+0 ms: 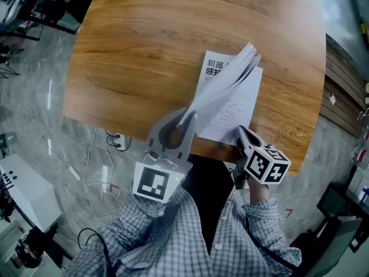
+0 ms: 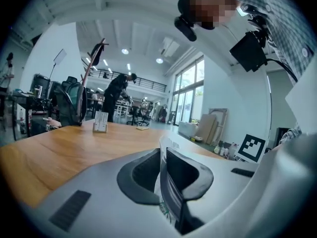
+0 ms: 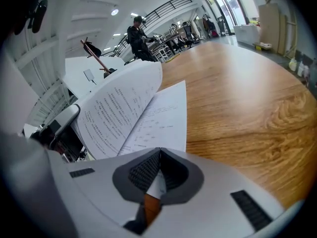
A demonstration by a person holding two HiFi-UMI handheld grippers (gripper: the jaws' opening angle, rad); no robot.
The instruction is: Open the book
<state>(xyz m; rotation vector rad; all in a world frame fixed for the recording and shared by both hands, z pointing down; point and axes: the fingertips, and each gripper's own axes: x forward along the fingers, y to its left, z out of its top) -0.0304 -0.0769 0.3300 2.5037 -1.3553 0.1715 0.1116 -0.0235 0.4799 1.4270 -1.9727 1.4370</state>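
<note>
Head view: one wooden table, and on it one book, close to the near edge and right of the middle. Already open, with a thick bundle of pages lifted up in a fan above the flat pages. Two grippers, each with one marker cube: left gripper at the lower end of the lifted bundle, right gripper at the near edge of the flat pages. Two checked sleeves below them.

Left gripper view: left gripper with the two jaws almost together, only a narrow gap between them, and this gap filled by the edges of many pages. Clamps them firmly. Behind, the table with one small card stand far away on it, and one person standing in the hall. At the right side, one marker cube of the other gripper.

Right gripper view: right gripper fully closed, the two pads meeting at the tips, with a thin white corner of paper pinched between them. Ahead, the book lying open on the table, one flat page toward the middle and the curved bundle rising at the left. One person far behind.
</note>
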